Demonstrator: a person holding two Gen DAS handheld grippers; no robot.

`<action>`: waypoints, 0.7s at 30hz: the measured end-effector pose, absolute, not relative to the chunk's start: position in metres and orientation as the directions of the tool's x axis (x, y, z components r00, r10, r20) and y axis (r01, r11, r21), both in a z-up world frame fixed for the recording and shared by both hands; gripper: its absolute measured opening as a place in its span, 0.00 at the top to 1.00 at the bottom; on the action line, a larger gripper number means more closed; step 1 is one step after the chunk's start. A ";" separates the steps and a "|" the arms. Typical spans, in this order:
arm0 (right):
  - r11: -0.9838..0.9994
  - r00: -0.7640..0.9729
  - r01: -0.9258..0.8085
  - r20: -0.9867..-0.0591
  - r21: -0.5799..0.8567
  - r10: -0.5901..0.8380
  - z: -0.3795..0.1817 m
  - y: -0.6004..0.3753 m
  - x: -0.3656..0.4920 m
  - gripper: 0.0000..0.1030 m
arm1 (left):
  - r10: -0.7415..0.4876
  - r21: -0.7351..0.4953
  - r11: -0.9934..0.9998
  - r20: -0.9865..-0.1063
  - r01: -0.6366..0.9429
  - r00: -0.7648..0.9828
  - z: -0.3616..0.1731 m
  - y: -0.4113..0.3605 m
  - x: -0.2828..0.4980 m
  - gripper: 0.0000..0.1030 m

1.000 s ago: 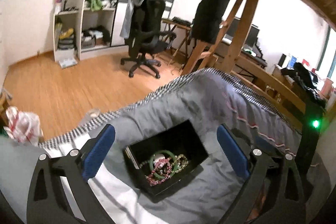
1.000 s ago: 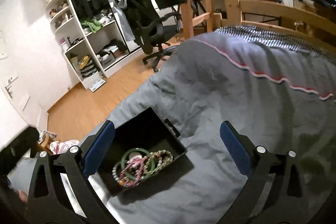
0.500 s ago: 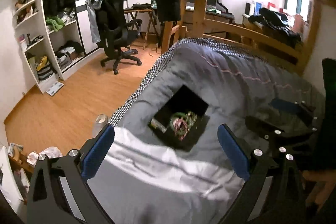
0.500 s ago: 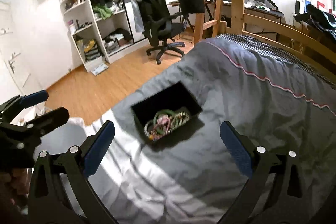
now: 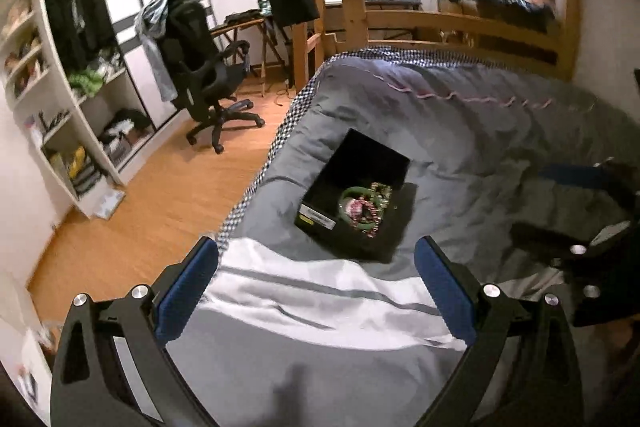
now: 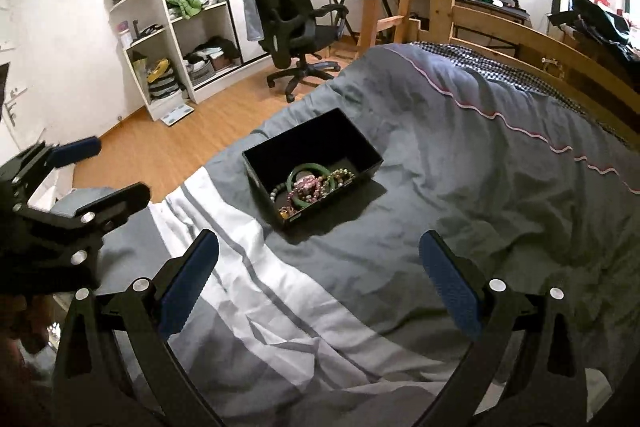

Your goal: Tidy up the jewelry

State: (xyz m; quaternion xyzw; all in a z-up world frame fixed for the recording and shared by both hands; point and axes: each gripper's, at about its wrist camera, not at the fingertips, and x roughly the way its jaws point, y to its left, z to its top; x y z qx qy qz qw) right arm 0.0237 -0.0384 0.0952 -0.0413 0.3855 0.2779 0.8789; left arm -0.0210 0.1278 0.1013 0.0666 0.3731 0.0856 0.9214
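Bracelets (image 6: 310, 185) tangled, count unclear; box (image 5: 316, 217) label seemingly text, too blurred.

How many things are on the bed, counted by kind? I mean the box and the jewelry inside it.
Black box: 1
Green bangle: 1
Pink bead bracelets: at least 1; they are tangled, so the exact number cannot be told
Gold-green bead bracelet: 1
Pale bead bracelet: 1
Total: at least 5 things, 4 or more of them jewelry, all lying inside the box.
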 end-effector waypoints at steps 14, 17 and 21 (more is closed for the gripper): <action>0.847 0.526 -0.512 -0.726 0.144 0.442 0.075 -0.026 0.026 0.04 | 0.195 0.167 0.980 -0.727 -0.107 0.658 0.078 0.141 -0.023 0.06; 0.845 0.521 -0.514 -0.730 0.146 0.443 0.072 -0.025 0.025 0.04 | 0.174 0.152 0.984 -0.739 -0.090 0.650 0.080 0.144 -0.022 0.06; 0.844 0.518 -0.514 -0.730 0.150 0.445 0.072 -0.026 0.026 0.04 | 0.192 0.187 0.979 -0.743 -0.078 0.642 0.081 0.143 -0.019 0.06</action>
